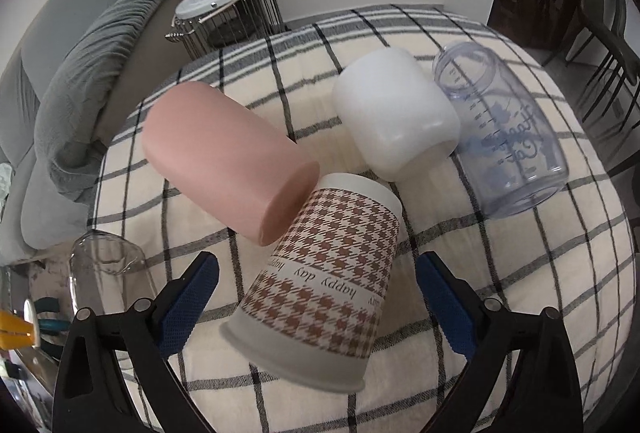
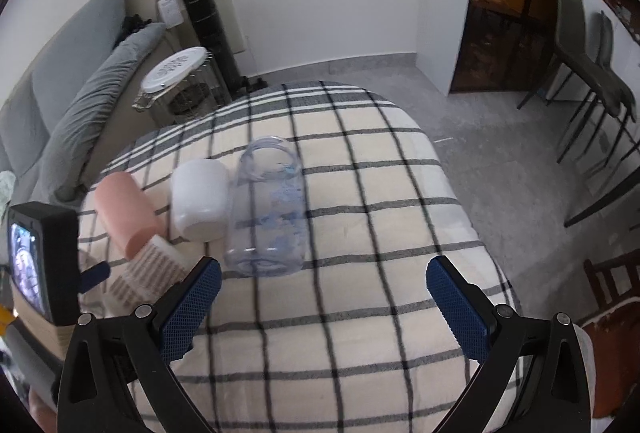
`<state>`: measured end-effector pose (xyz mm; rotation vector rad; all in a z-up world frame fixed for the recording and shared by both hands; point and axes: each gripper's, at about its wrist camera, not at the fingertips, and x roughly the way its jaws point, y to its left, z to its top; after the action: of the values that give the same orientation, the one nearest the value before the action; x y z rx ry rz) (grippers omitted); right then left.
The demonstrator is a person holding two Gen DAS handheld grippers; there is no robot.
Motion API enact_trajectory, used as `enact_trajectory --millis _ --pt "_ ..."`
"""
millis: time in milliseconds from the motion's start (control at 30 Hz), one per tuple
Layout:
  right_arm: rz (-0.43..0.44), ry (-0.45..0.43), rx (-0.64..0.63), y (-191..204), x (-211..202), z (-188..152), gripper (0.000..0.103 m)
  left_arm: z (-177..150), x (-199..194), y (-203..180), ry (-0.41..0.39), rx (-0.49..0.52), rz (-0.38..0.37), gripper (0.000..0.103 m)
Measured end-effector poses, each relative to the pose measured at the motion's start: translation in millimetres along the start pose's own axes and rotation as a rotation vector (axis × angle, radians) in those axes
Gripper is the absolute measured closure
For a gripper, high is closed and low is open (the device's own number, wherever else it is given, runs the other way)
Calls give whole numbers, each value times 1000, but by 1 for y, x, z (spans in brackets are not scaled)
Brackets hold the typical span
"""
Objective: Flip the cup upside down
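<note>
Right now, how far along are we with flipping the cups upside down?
Three look done: the pink matte cup, the white frosted plastic cup and the brown houndstooth paper cup stand base-up on the checked cloth. The clear blue-printed plastic cup looks unflipped, mouth up. The open left gripper brackets the paper cup; the right gripper is open, empty.
</note>
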<state>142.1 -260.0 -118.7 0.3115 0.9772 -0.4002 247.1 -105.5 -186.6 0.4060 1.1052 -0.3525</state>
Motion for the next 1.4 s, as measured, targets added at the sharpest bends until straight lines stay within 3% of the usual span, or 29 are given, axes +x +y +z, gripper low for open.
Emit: enact_trajectory --millis 133,267,400,567,933,1100,1400 --pt "-49 18 35 -7 10 4 0 -1 10 3 37 -2 -7 13" --pt "-51 9 42 -9 10 8 0 -4 19 3 66 -2 -21 30" --pt "-55 11 32 -7 10 8 0 -7 17 3 44 1 -24 35" --pt "-56 16 32 -8 11 6 0 -10 8 2 14 -4 -11 38" --pt "-57 -7 -11 -13 -15 -5 0 -38 -31 1 -21 -117 -19 39" --pt "-73 2 -61 -29 -30 -17 0 -64 -41 -19 9 -191 -55 39" --pt "-123 55 -87 -80 -49 -54 0 -110 -55 -71 6 -232 -78 38"
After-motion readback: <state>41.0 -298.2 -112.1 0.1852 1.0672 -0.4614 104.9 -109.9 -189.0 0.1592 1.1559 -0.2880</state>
